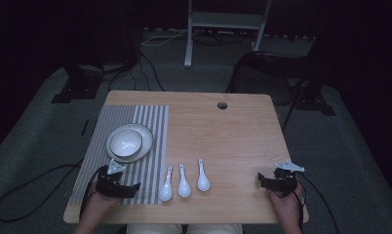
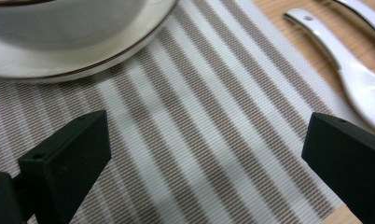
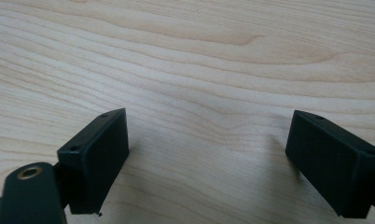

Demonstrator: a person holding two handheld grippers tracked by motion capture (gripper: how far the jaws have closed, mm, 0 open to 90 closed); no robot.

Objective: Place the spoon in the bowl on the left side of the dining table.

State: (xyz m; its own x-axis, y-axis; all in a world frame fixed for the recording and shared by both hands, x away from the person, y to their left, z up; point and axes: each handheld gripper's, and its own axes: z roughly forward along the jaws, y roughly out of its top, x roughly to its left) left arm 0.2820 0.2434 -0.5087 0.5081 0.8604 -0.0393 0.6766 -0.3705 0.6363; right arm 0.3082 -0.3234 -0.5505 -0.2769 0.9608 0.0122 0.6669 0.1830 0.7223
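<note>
Plainly, both grippers' jaws gape empty: left gripper [image 1: 117, 183] over the mat [image 2: 213, 140], nearest spoon [image 2: 349, 79] seemingly just beside; right gripper [image 1: 277, 181] on bare worktop [image 3: 199, 56].

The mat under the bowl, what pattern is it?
Grey and white stripes on the mat, clearest in the left gripper view.

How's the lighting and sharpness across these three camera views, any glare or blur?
High view: dim, dark surroundings, the table evenly lit. Left gripper view: bright, the striped placemat sharp, the plate slightly soft, glare on the nearest spoon. Right gripper view: crisp wood grain, soft shadows beside the open jaws of the right gripper.
</note>
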